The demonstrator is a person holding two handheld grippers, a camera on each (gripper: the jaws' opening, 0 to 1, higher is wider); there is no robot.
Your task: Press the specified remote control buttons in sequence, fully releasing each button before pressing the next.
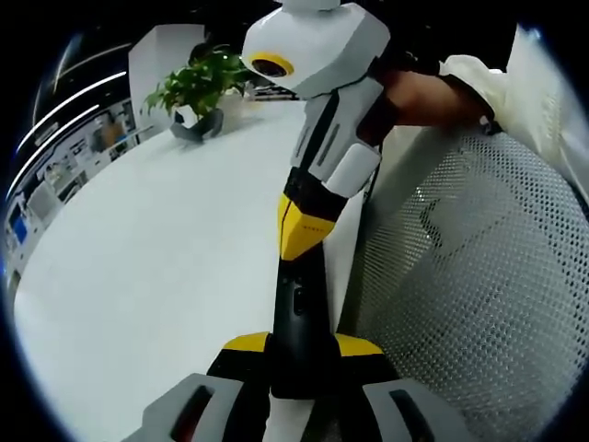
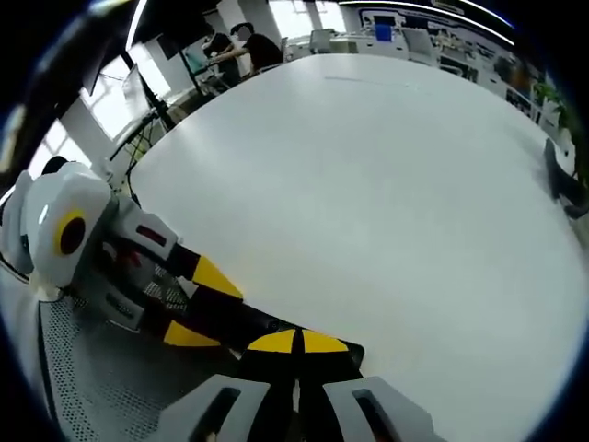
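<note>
White table (image 1: pixel 147 267). Black remote control (image 1: pixel 299 322) at 6 o'clock between yellow-tipped, grey-bodied left gripper (image 1: pixel 302 348) jaws. White, black and yellow right gripper (image 1: pixel 317 110) at 12. Green plant (image 1: pixel 198 85), apparently dark-grey pot, at 11. White perforated chair mesh (image 1: pixel 479 276) at 3.

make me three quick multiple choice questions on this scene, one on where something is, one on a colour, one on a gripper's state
1. Where does the potted plant stand?
A. on the white table
B. on the mesh chair
C. on the floor

2. What colour is the remote?
A. white
B. black
C. red

3. What is the left gripper doing?
A. hanging open over the table
B. shut on the plant
C. shut on the remote

Answers:
1 A: the potted plant sits at the far side of the white table.
2 B: the remote is a slim black bar.
3 C: the left gripper has its yellow-tipped jaws closed against the remote's sides.
</note>
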